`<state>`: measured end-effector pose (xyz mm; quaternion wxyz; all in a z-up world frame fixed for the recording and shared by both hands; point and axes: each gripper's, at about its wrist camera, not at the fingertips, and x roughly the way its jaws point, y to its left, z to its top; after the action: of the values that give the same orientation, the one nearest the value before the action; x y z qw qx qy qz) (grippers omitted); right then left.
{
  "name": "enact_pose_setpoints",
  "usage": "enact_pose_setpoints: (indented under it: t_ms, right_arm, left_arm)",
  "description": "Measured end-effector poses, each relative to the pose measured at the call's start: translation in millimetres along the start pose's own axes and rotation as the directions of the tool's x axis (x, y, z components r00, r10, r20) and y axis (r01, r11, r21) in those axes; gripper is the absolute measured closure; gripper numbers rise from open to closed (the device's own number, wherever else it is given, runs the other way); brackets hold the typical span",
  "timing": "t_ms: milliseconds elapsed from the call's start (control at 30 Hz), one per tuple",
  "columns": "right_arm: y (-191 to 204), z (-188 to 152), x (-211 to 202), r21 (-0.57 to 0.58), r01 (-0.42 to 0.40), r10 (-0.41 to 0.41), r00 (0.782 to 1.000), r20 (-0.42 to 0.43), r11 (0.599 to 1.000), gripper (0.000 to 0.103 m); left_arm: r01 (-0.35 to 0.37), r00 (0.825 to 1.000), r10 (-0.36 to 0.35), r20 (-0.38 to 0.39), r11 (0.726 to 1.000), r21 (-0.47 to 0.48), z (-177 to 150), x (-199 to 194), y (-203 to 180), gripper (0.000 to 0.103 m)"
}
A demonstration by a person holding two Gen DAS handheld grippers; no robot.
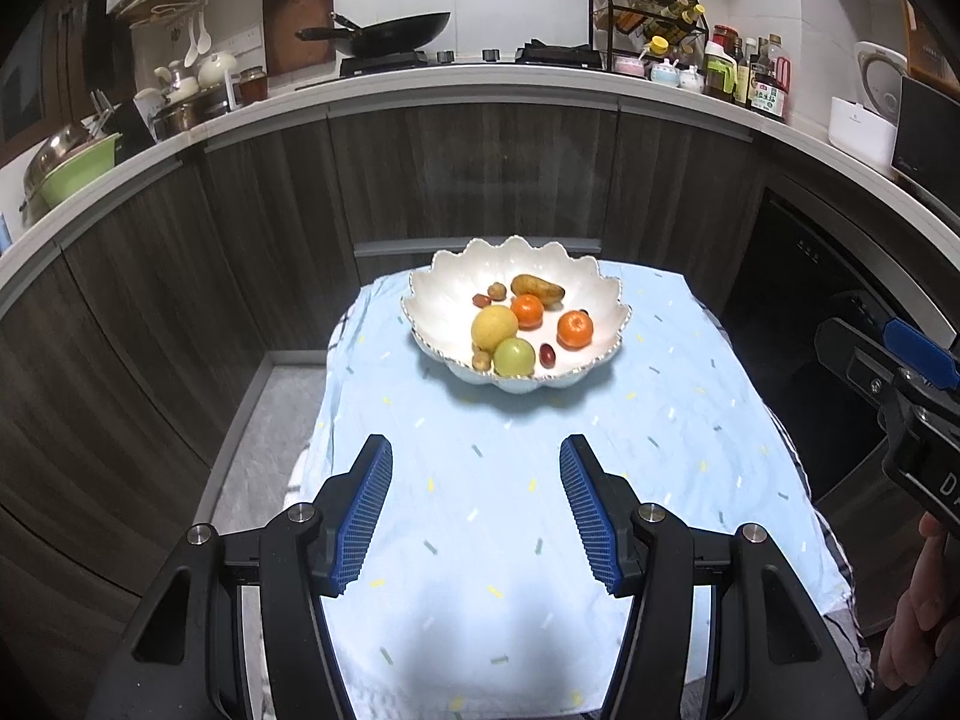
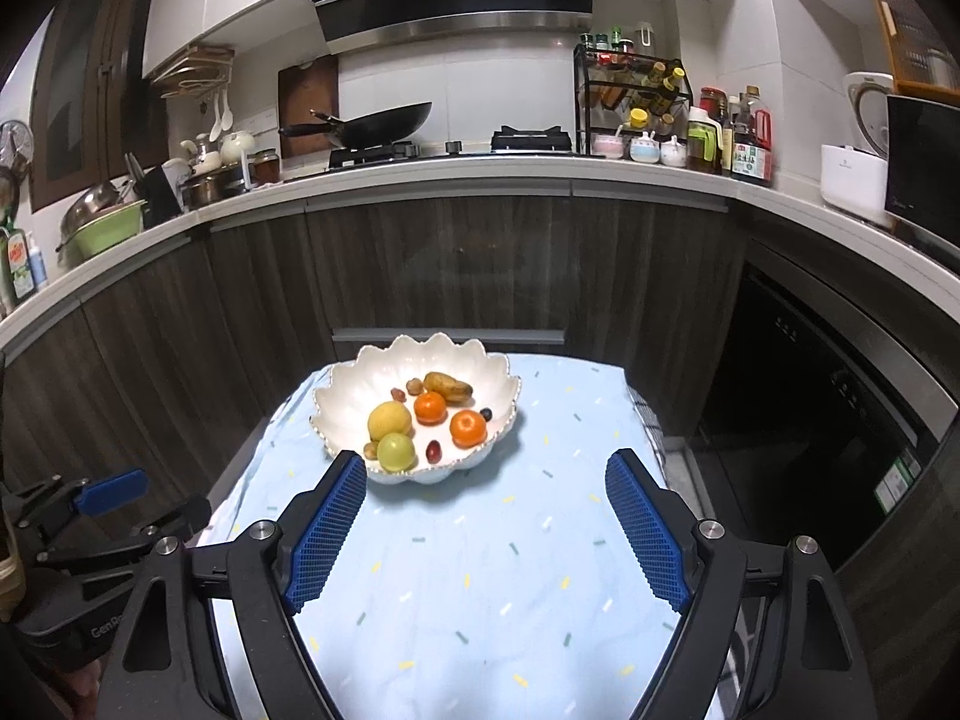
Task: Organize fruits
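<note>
A white scalloped bowl (image 1: 432, 300) (image 2: 348, 390) stands on the far part of a light blue cloth (image 1: 510, 510) (image 2: 480, 570). In it lie two oranges (image 1: 575, 329) (image 2: 468, 427), a yellow fruit (image 1: 494, 327) (image 2: 389, 420), a green fruit (image 1: 514, 356) (image 2: 396, 451), a brown oblong fruit (image 1: 537, 288) (image 2: 447, 387) and several small nuts and dark berries. My left gripper (image 1: 475, 456) hangs open over the cloth, short of the bowl, nothing between its blue pads. My right gripper (image 2: 486, 474) is open too, its left fingertip (image 2: 351, 468) in front of the bowl's near rim.
The cloth covers a small table with floor gaps on both sides. Dark wood cabinets curve behind, under a counter holding a wok (image 1: 384, 36), a bottle rack (image 1: 654, 18), dishes and a kettle. A dark oven front (image 2: 840, 450) stands to the right. A person's hand (image 1: 918, 618) holds the right tool.
</note>
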<state>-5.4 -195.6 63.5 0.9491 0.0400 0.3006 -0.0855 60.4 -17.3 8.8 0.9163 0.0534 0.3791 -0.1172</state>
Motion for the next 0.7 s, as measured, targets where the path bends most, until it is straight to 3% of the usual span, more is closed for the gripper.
enact_pose_setpoints:
  t_ms: [700]
  right_arm:
    - [-10.6, -21.8, -22.7, 0.039, 0.04, -0.038, 0.998, -0.048, 0.998, 0.02]
  left_arm:
    - [-0.013, 1.0, 0.013, -0.007, 1.0, 0.01, -23.0, -16.8, -3.2, 0.042]
